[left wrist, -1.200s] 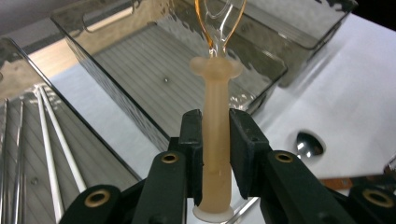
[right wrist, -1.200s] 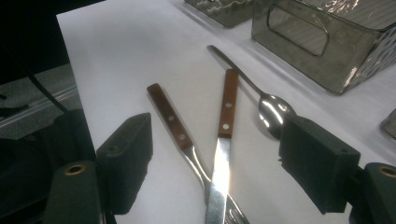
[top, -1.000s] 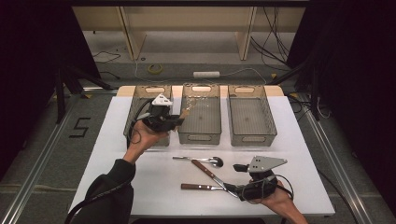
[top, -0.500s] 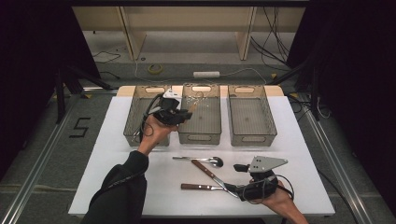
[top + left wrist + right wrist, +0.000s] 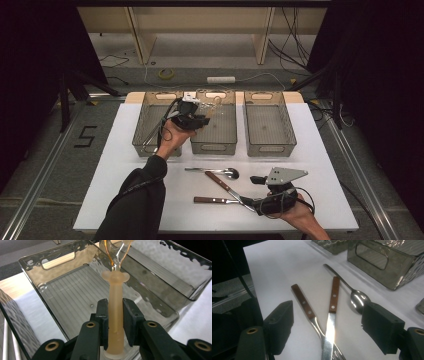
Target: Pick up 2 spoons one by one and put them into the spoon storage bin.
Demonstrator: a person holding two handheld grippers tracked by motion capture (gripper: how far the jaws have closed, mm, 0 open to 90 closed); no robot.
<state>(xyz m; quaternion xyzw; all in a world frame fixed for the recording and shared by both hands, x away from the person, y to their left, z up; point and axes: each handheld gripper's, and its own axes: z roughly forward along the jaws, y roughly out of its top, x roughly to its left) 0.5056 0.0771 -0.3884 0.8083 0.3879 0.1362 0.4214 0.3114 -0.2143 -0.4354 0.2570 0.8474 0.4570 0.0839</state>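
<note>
Left jaws: closed on the handle of a clear plastic utensil, gripped by the left gripper.
Change: the utensil has been carried from the left bin to above the middle bin; a drop there is judged next.
Right jaws: held wide open by the right gripper, around the crossed knives; a spoon lies beside them.
Bins: something long and thin is seen in the left bin, the middle bin is bare, the right bin looks bare.

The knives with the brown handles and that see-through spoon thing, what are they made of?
The knives look like polished steel with brown wooden handles: the blades mirror the light, and pale rivets dot the handles. The see-through utensil held in the left tongs is probably plastic: its handle is frosted and peachy, its far end clear amber. The bin below looks like smoky clear plastic.
</note>
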